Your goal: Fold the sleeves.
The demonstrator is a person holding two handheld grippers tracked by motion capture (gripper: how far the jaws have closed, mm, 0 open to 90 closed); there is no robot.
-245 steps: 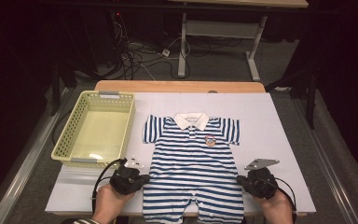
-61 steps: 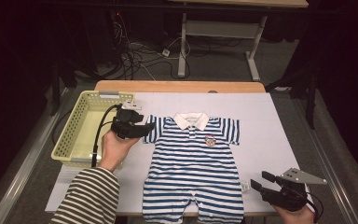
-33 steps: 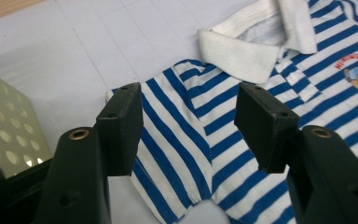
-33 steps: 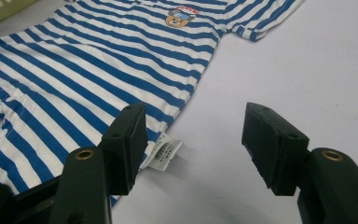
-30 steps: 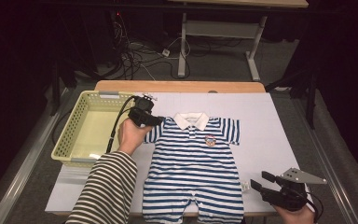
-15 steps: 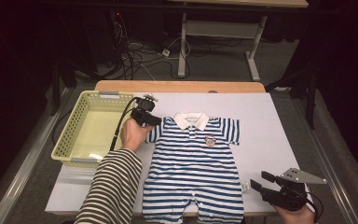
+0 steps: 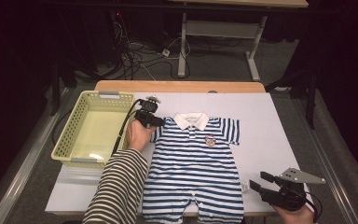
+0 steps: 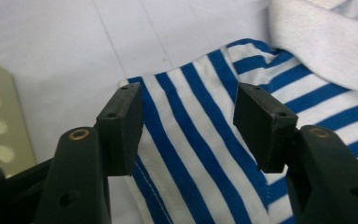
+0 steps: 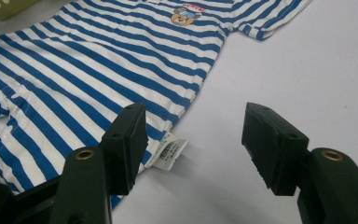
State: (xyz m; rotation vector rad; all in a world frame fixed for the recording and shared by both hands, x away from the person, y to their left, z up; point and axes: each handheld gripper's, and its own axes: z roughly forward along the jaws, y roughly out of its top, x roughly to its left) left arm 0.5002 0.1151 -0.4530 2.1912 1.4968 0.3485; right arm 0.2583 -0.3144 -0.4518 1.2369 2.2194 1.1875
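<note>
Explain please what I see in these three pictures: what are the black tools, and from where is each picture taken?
A person holds a hand tool with two black fingers in each hand. One camera looks down from above; the other two ride on the tools. On the white table lie a striped baby romper and a yellow basket. The left gripper has its fingers open over the romper's sleeve. The right gripper, also open, waits near the romper's side label. Nothing is held.

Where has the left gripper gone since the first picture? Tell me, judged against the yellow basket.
Yes, it moved. The left gripper went from the table's near edge to the far end of the yellow plastic basket, now open over the blue-and-white striped romper's sleeve.
</note>
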